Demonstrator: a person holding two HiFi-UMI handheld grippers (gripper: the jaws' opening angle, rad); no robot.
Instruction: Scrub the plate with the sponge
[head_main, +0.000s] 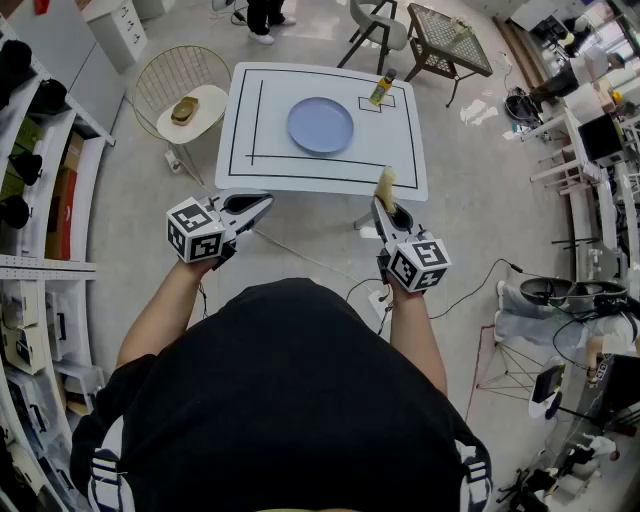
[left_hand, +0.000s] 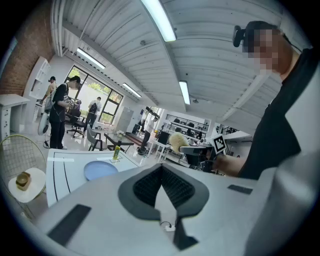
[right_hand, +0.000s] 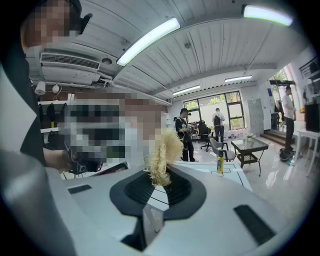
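1. Grippers: both are held out in front of us, on the near side of the table. The left gripper (head_main: 262, 204) has its jaws closed together with nothing between them.
2. The right gripper (head_main: 384, 203) is clamped on the sponge (head_main: 385, 181). In the right gripper view its pale yellow fibres stand up out of the pinch, with the lower end caught between the pads.
3. Sponge handling (our judgement): it is a light, soft, springy, loofah-like tuft. We expect it to squash and bend under load, so the free tip does the scrubbing. The low grip looks adequate, but a hard sideways drag could pull it loose.
4. The table (head_main: 400, 172) is white with black marked lines. The plate (head_main: 320, 125), pale blue, lies flat near the table's centre, well apart from both grippers.
5. Plate handling (our judgement): it looks rigid, smooth and shallow, and likely slippery on the tabletop. Nothing steadies it, so it may slide under scrubbing. We would pinch or press the near rim with the empty left gripper first.
6. Beyond the plate, a yellow bottle (head_main: 381, 88) stands in a marked box at the table's far right. It is not needed here.
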